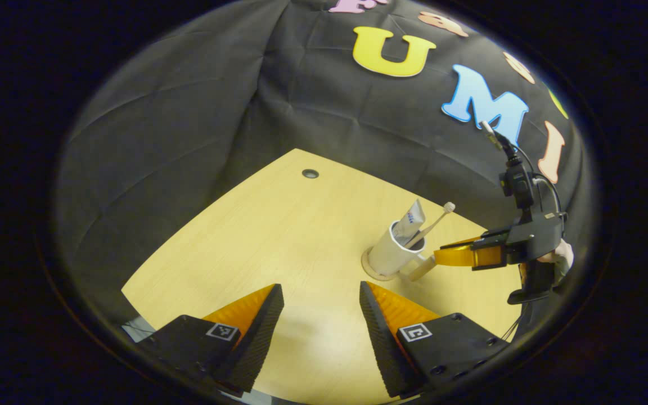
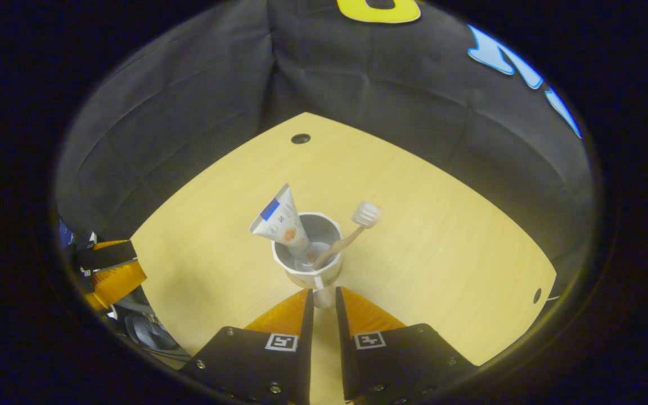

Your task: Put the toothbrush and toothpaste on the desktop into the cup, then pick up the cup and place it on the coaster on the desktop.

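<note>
Wooden desktop (image 1: pixel 279 236), cup (image 2: pixel 308 264) upright on coaster (image 1: pixel 370 274), toothbrush (image 2: pixel 346 236) leaning bristles-up; right gripper (image 2: pixel 324 297) pinching handle, left gripper (image 1: pixel 321 295) spread.

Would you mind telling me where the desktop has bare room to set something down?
Bare wood stretches from the cup back to the grommet hole, and between the left tool and the cup. It is crowded right of the cup, where the right tool closes on its handle over the coaster.

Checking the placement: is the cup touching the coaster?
Touching. In the left gripper view the cup stands on the coaster, its base meeting it with no gap.
</note>
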Available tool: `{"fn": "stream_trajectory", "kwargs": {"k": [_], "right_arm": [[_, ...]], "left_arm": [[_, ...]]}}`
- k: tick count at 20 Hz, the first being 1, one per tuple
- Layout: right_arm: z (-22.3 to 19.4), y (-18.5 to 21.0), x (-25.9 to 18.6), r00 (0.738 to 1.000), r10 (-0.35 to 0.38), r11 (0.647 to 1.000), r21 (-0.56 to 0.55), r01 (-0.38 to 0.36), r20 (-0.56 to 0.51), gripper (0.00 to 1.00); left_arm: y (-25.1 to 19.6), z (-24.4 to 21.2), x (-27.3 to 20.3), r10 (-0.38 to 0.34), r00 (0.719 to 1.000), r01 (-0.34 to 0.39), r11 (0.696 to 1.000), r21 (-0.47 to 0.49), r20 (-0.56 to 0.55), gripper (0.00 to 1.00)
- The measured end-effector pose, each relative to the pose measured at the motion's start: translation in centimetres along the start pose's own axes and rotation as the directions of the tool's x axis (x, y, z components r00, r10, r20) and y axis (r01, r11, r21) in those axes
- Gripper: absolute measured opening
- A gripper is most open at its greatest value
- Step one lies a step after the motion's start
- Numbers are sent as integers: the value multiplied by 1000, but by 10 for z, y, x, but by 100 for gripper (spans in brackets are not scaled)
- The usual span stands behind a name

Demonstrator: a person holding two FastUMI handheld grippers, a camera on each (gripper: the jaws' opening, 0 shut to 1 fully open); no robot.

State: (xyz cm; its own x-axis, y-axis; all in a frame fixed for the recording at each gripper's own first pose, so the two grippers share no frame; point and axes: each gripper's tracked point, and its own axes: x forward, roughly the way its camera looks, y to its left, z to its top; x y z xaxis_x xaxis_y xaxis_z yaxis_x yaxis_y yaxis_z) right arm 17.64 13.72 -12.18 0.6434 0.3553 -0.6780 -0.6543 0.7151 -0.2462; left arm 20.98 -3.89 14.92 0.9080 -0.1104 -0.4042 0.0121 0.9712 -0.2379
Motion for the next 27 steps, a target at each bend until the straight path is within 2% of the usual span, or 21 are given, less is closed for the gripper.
{"fn": "stream_trajectory", "kwargs": {"k": [2,7,8,9,11,12,13,14,15,16,17,18,19,22,23,24,25,27], "right_arm": [[-3,-7,-24,998,-46,998,32,45,49,22],[-21,-3,-89,980,-121,977,193,90,157,24],[-26,0,-96,974,-142,969,226,100,178,40],[-29,3,-105,968,-156,961,258,103,195,43],[-32,5,-123,947,-207,943,307,127,244,43],[-31,3,-133,930,-245,934,324,150,275,37],[-28,3,-145,909,-273,927,340,160,315,37],[-24,4,-155,882,-306,918,355,175,357,50],[-18,1,-171,848,-348,908,368,199,400,48],[-13,-3,-188,810,-389,898,378,226,439,52],[-7,-6,-208,768,-427,886,389,251,478,48],[-1,-10,-225,722,-465,873,398,280,513,52],[3,-12,-239,679,-492,863,404,302,544,53],[13,-14,-277,581,-552,833,421,359,598,55],[16,-13,-285,554,-560,828,426,365,616,59],[17,-13,-292,536,-571,821,432,373,621,72],[15,-14,-296,526,-577,816,436,379,625,73],[16,-11,-303,506,-580,814,442,376,639,75]], "left_arm": [[-15,7,1,-40,999,40,998,41,8,88],[-62,26,-3,-151,988,145,982,124,42,88],[-72,29,-5,-170,984,161,977,143,55,88],[-81,32,-6,-186,981,173,971,167,63,88],[-105,40,-12,-226,970,202,954,223,88,88],[-117,44,-20,-250,962,216,943,251,111,88],[-128,50,-28,-271,953,226,934,278,137,88],[-140,57,-36,-296,940,236,923,303,169,88],[-153,66,-48,-323,924,247,912,326,204,88],[-164,75,-59,-343,909,251,904,347,235,88],[-175,86,-68,-360,893,250,896,367,270,81],[-184,98,-80,-374,874,246,891,381,310,88],[-193,110,-90,-389,854,246,887,390,346,90],[-214,139,-124,-426,788,244,879,410,445,94],[-218,146,-137,-437,762,237,875,421,479,90],[-221,153,-146,-450,735,232,870,435,507,90],[-229,153,-159,-471,709,235,860,454,525,94],[-234,157,-179,-487,673,228,853,470,557,94]]}}
